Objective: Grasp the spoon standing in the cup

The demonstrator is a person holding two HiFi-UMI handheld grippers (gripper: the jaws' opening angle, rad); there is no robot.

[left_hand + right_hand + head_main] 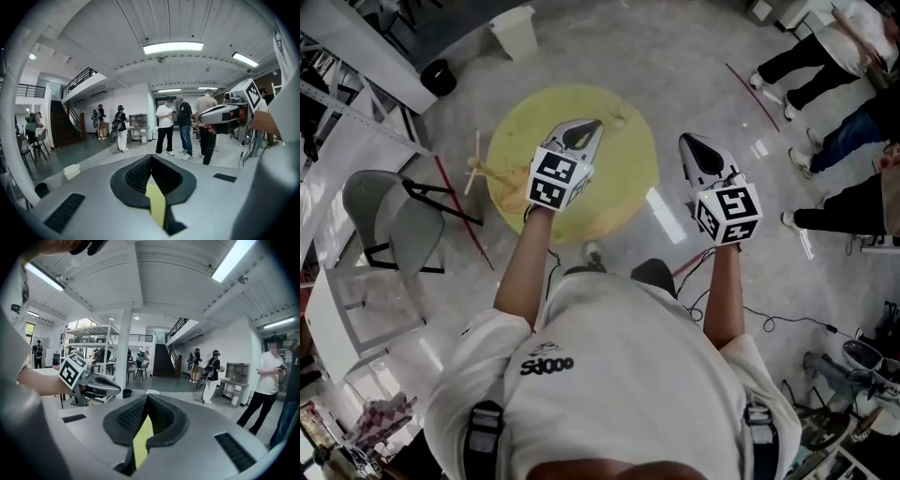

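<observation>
A round yellow table [619,197] stands in front of me in the head view. Near its far edge sits a small pale object [617,119], too small to tell as a cup or a spoon. My left gripper [591,127] is held over the table, just left of that object, with its jaws shut and nothing in them. My right gripper [689,141] hovers beyond the table's right edge, also shut and empty. Both gripper views look level across the room, each with closed jaws: the left gripper [151,157], the right gripper [146,397]. Neither shows the table top.
A grey chair [380,220] stands left of the table, with wooden sticks [473,167] at the table's left edge. A white bin [516,33] and a black bin [439,77] sit farther back. Several people [825,56] stand at the right. Cables [769,319] lie on the floor.
</observation>
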